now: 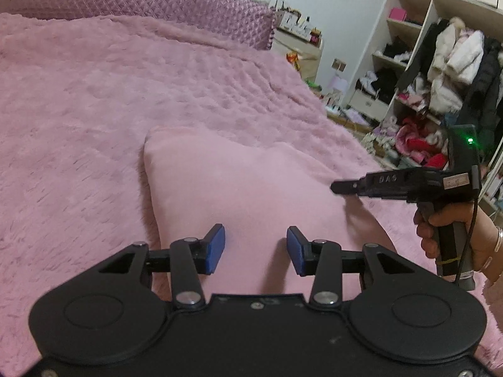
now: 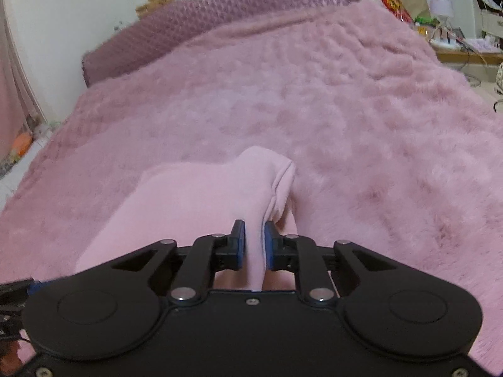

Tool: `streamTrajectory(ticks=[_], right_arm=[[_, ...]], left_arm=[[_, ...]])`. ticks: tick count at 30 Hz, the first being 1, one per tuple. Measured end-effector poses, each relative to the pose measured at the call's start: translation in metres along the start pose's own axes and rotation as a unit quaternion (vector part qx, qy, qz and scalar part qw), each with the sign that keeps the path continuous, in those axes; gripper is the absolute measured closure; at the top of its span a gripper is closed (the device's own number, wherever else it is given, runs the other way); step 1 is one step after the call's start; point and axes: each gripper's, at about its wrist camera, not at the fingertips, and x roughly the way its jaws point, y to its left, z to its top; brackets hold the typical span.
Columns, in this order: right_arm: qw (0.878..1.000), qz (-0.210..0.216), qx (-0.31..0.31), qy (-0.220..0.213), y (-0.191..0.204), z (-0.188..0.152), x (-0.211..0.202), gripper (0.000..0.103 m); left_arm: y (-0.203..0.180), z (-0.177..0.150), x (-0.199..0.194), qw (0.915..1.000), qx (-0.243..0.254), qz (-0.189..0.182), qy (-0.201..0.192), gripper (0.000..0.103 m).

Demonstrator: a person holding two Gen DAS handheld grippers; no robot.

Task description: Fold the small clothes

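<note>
A light pink garment [image 1: 239, 182] lies partly folded on the fluffy pink bedspread [image 1: 94, 110]. My left gripper [image 1: 255, 249] is open and empty, its blue pads just above the garment's near part. My right gripper [image 2: 254, 243] is shut on a raised fold of the pink garment [image 2: 195, 194], which lifts into a ridge ahead of the pads. In the left wrist view the right gripper [image 1: 338, 187] comes in from the right, held by a hand, with its tip at the garment's right edge.
A quilted mauve headboard cushion [image 1: 141, 0] runs along the far end of the bed. Open shelves stuffed with clothes [image 1: 440, 72] stand to the right of the bed, with a cluttered nightstand [image 1: 301, 34] near the headboard. The bedspread [image 2: 361, 110] stretches widely around the garment.
</note>
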Motion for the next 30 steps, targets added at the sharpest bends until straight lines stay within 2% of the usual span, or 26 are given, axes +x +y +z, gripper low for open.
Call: streamTrajectory(ticks=[2,5,6,8,13,15,17,18,21,27,30], right_arm=[[1.000,0.002,0.013,0.016,-0.006,-0.012,0.011,0.090],[1.000,0.015,0.026,0.006,-0.011,-0.022,0.012,0.085],[0.999,0.023,0.037,0.000,-0.015,-0.022,0.009,0.080],[0.998,0.034,0.049,-0.006,-0.021,-0.018,0.003,0.062],[0.996,0.066,0.048,-0.018,-0.034,-0.005,-0.015,0.050],[0.993,0.101,0.063,-0.009,-0.046,-0.001,-0.020,0.045],[0.986,0.136,0.090,0.017,-0.057,0.002,-0.018,0.040],[0.983,0.149,0.104,0.030,-0.063,0.003,-0.015,0.040],[0.979,0.159,0.116,0.053,-0.073,-0.001,-0.009,0.040],[0.968,0.181,0.139,0.101,-0.079,-0.020,0.012,0.040],[0.958,0.205,0.166,0.109,-0.084,-0.027,0.024,0.038]], left_arm=[[-0.002,-0.002,0.003,1.0000,0.004,0.003,0.003,0.058],[0.002,0.003,-0.002,1.0000,0.001,-0.002,0.005,0.058],[0.006,0.006,-0.005,0.9999,-0.006,-0.008,0.003,0.058],[0.016,0.015,-0.011,0.9995,-0.024,-0.020,-0.002,0.053],[0.058,0.042,-0.018,0.9957,-0.074,-0.053,0.012,0.047],[0.083,0.050,-0.014,0.9879,-0.121,-0.091,0.035,0.045],[0.111,0.050,-0.003,0.9730,-0.179,-0.128,0.070,0.044],[0.121,0.049,0.001,0.9683,-0.199,-0.127,0.081,0.044],[0.135,0.042,0.011,0.9618,-0.221,-0.126,0.102,0.044],[0.141,0.027,0.037,0.9419,-0.258,-0.161,0.142,0.044],[0.145,0.023,0.047,0.9358,-0.274,-0.169,0.143,0.036]])
